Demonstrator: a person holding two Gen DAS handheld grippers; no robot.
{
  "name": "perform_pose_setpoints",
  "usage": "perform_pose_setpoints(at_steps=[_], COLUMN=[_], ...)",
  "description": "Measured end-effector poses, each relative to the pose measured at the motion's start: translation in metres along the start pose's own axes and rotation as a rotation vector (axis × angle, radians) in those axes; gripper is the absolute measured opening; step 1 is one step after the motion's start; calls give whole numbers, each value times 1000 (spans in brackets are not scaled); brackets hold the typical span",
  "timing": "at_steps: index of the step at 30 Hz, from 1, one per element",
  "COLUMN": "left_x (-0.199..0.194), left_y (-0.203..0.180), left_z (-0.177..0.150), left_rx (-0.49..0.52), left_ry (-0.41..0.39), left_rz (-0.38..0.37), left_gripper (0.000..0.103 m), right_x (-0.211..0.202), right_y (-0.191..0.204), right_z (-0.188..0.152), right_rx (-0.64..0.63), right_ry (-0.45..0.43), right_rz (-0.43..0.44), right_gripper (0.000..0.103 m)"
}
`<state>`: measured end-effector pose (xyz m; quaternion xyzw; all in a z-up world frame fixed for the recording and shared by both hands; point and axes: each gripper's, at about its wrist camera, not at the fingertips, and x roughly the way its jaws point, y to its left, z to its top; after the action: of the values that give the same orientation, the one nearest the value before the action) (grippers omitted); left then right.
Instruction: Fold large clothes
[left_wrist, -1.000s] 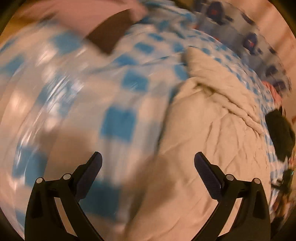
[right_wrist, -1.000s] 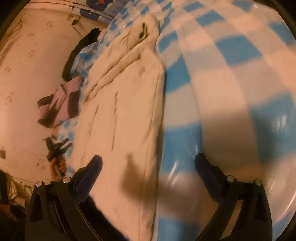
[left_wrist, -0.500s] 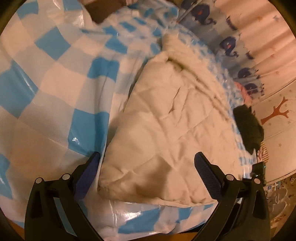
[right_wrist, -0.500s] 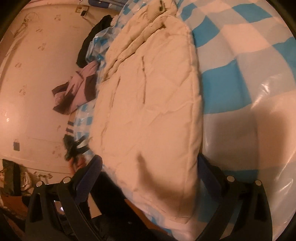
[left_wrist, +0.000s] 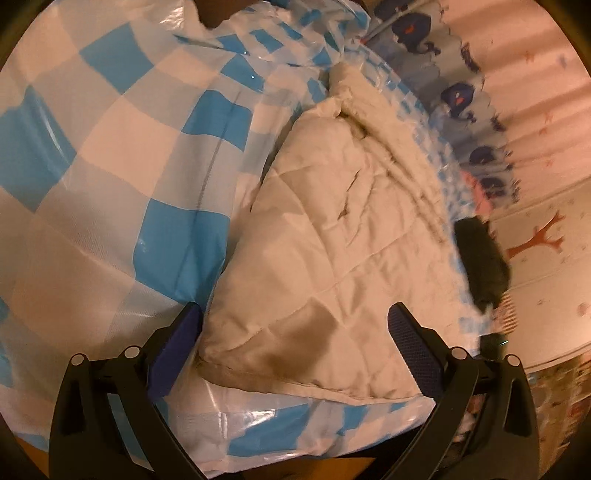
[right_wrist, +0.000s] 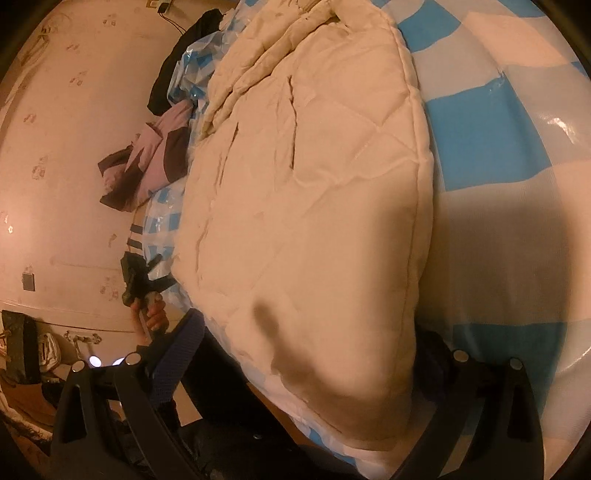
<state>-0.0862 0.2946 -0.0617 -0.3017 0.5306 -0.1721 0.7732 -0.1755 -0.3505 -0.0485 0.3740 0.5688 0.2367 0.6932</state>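
Your cream quilted garment (left_wrist: 332, 258) lies spread on the blue-and-white checked plastic sheet (left_wrist: 110, 155) that covers the counter, its bottom hem running along the near edge and its collar end bunched at the far side. Judged from how it lies, one lengthwise fold looks done: in the left wrist view the far-side portion is rolled in over the body in a long ridge, and the left edge reads as a clean straight line. What appears left is to bring the hem end up toward the collar and tidy the result, so you are perhaps midway. Your left claw (left_wrist: 293, 347) is wide open and holds nothing; its fingers straddle the near left corner of the hem, just above the fabric, with the left finger (left_wrist: 173, 350) right beside that corner. Your right claw (right_wrist: 306, 365) is also spread wide and empty, with the opposite hem corner sitting between its fingers; the right-hand finger is largely hidden behind the fabric, so you cannot tell whether it touches. In the right wrist view you can see your other hand (right_wrist: 151, 314) gripping its handle off the counter edge. A dark garment (right_wrist: 184, 55) and a lilac-and-brown one (right_wrist: 147, 162) hang off the far side, not yet folded.
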Motion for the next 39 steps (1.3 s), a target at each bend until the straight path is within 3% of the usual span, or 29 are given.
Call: perform_pose_setpoints(at_steps=[5,8,10,13,14,17,20,24,25,26,29,33,37,39], left_x=[-1,-3,-1,-15,-22,-16,-3,-6,-2,0,0,-11,-6,-5], left_y=[8,-1,-9,-19,-24,-30,-32,-16,-14,-15,-22,-26,-42,-52], left_z=[1,-2,-2,-2,-1,3,6,9,7,5,2,0,-5,-8], left_rx=[-34,3,43,81,99,127,163,82,62,64,75,81,164,205], left_ry=[41,49,69,23,-3,59,99,80,112,123,128,95,109,117], left_rz=[-31,-69,-45,-5,-1,18,160,86,40,23,-8,-25,123,152], left_gripper=[96,96,96,96,96,96,96,96,96,96,96,96,96,96], right_x=[-1,0,-2,-10,-10,2,6,-1,-5,-8,-15,-17,-11,-14], right_y=[-2,0,-2,3,2,-3,2,12,15,18,23,21,15,10], right_z=[0,-1,0,-2,-2,-1,1,1,1,1,2,2,-1,-2], right_rx=[-23,-32,-8,-24,-24,-22,-40,-94,-110,-124,-129,-129,-109,-96], right_ry=[-1,-1,-11,-65,-66,-13,2,-60,-87,-111,-154,-163,-154,-177], right_rz=[-9,-14,40,162,160,124,142,244,277,293,301,287,269,289], right_gripper=[96,96,97,97,97,97,97,94,85,64,41,37,33,31])
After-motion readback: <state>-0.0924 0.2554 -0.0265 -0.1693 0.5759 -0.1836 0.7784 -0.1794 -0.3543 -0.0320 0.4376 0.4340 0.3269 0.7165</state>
